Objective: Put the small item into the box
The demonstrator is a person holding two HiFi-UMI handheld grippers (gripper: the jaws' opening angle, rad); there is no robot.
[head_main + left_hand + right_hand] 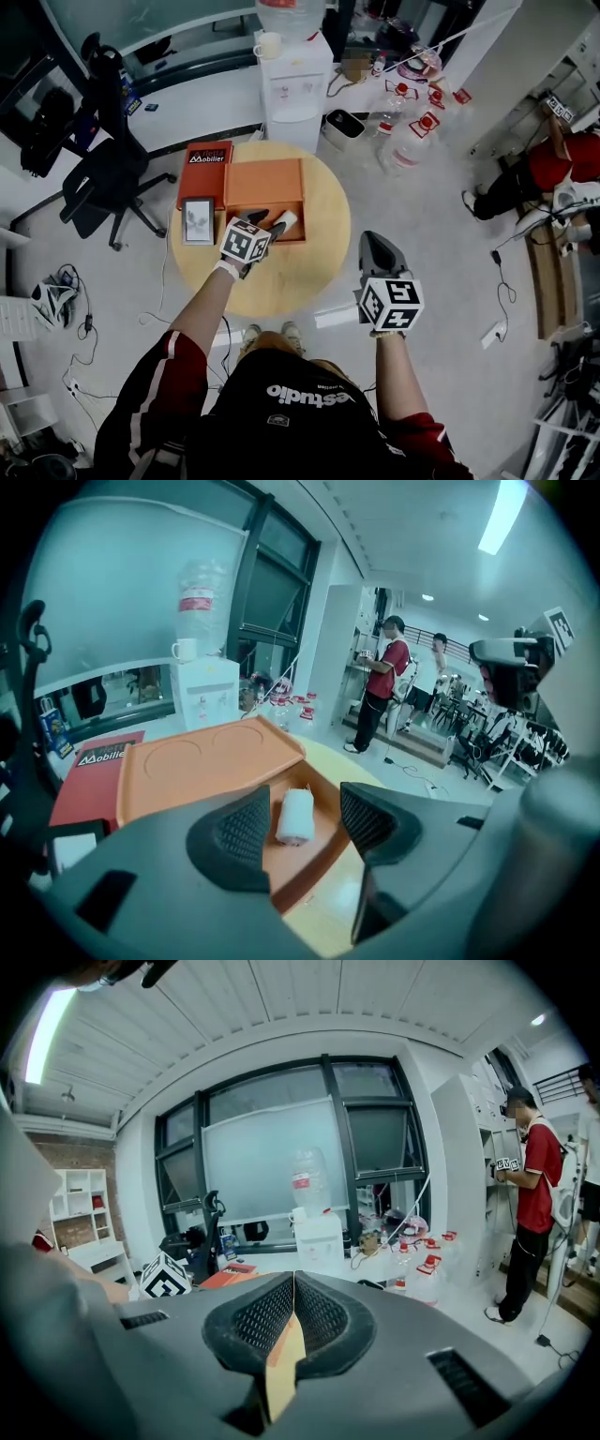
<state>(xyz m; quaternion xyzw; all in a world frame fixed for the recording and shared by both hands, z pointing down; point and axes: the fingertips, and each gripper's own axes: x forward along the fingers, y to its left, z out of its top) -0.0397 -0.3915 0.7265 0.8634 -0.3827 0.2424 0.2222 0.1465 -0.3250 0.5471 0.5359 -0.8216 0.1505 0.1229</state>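
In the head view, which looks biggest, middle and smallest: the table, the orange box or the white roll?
1. table, largest
2. orange box
3. white roll, smallest
The box and the roll sit at table level, so nearness barely matters.

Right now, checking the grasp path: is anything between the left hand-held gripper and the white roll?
Nothing visible does. The white roll shows directly between the apart jaws of the left hand-held gripper, lying in the open orange box with nothing over it.

Round wooden table (291,281) carries orange box (262,183) at rear, red flat pkg (199,173) adj. on its left, grey-framed panel (198,221) just beside pkg.
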